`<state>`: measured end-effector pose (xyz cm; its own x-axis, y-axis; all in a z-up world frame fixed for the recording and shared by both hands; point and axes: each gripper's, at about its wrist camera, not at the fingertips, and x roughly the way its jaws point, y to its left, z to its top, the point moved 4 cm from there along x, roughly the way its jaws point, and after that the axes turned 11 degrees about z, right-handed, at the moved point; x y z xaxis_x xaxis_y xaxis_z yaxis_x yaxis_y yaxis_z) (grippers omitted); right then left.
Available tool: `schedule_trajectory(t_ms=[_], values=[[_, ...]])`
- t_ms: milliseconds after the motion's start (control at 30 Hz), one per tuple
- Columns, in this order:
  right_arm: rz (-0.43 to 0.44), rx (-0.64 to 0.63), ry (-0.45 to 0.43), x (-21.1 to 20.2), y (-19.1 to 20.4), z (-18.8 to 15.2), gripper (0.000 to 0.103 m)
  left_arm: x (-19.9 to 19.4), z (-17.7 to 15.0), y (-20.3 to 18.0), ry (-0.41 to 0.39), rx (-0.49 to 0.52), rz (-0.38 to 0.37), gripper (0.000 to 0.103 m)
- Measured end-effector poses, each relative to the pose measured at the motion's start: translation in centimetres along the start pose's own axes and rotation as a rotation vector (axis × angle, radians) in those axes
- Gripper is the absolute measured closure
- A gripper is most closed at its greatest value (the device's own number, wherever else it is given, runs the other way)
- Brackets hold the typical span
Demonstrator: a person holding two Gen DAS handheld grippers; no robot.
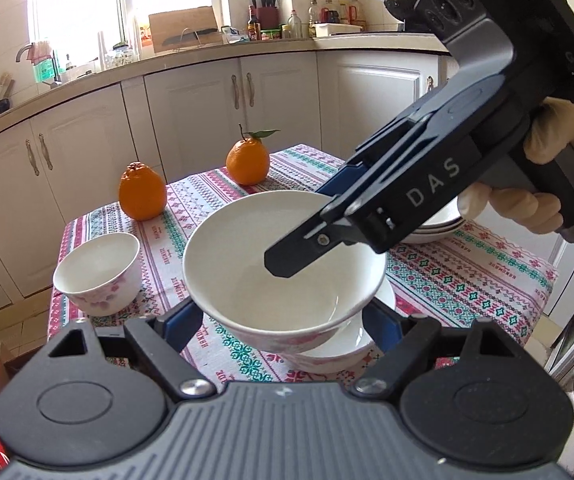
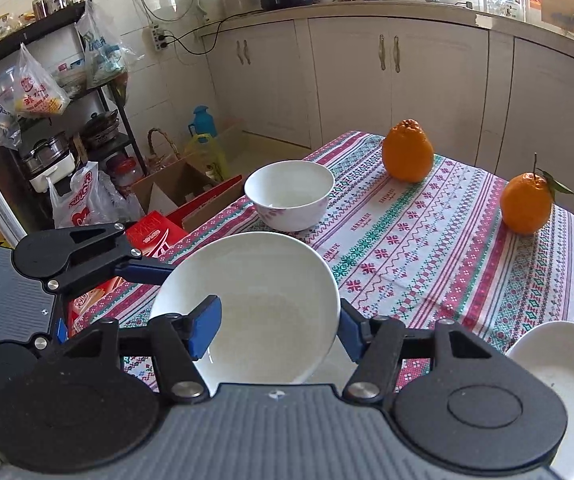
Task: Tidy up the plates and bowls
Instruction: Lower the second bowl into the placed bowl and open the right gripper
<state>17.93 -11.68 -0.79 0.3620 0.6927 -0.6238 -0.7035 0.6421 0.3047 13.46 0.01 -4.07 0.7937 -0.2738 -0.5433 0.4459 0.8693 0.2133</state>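
Observation:
A large white bowl [image 1: 279, 264] with pink flowers is tilted and lifted just above a second bowl [image 1: 343, 344] on the patterned tablecloth. My right gripper [image 1: 299, 240] is shut on its rim, one finger inside it; in the right wrist view the same bowl [image 2: 255, 312] sits between my blue pads [image 2: 207, 328]. My left gripper [image 1: 283, 320] is open, its fingers on either side of the lower bowl; it also shows at the left of the right wrist view [image 2: 143, 270]. A smaller flowered bowl [image 1: 97, 274] stands to the left, also in the right wrist view [image 2: 289, 194].
Two oranges [image 1: 143, 192] [image 1: 247, 162] stand at the far side of the table. Stacked plates [image 1: 439, 224] lie behind my right gripper; a fruit-patterned plate [image 2: 567, 364] shows at right. Boxes and bags [image 2: 159, 216] crowd the floor past the table edge.

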Motion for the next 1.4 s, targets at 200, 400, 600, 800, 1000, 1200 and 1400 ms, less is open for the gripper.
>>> schedule_trajectory(t_ms=[200, 400, 600, 800, 1000, 1200, 1400], values=[[-0.017, 0.027, -0.003, -0.5, -1.4, -0.9, 0.035, 0.7, 0.3, -0.9, 0.005, 0.003, -0.025, 0.017], [-0.015, 0.058, -0.004, -0.3, -2.5, -1.6, 0.035, 1.5, 0.2, -1.4, 0.022, 0.006, -0.034, 0.017], [-0.023, 0.075, -0.002, 0.0, -2.9, -2.2, 0.035, 2.4, -0.1, -1.7, 0.047, -0.008, -0.051, 0.017], [-0.028, 0.088, 0.007, 0.2, -3.4, -2.5, 0.035, 2.8, -0.2, -1.9, 0.058, -0.005, -0.061, 0.017], [-0.032, 0.098, 0.015, 0.6, -3.7, -2.8, 0.035, 3.2, -0.4, -1.9, 0.072, -0.016, -0.067, 0.017], [-0.033, 0.097, 0.020, 0.8, -3.8, -2.8, 0.035, 3.5, -0.4, -1.7, 0.081, -0.021, -0.073, 0.016], [-0.034, 0.094, 0.021, 0.9, -3.8, -2.9, 0.035, 3.7, -0.5, -1.6, 0.087, -0.033, -0.086, 0.015]])
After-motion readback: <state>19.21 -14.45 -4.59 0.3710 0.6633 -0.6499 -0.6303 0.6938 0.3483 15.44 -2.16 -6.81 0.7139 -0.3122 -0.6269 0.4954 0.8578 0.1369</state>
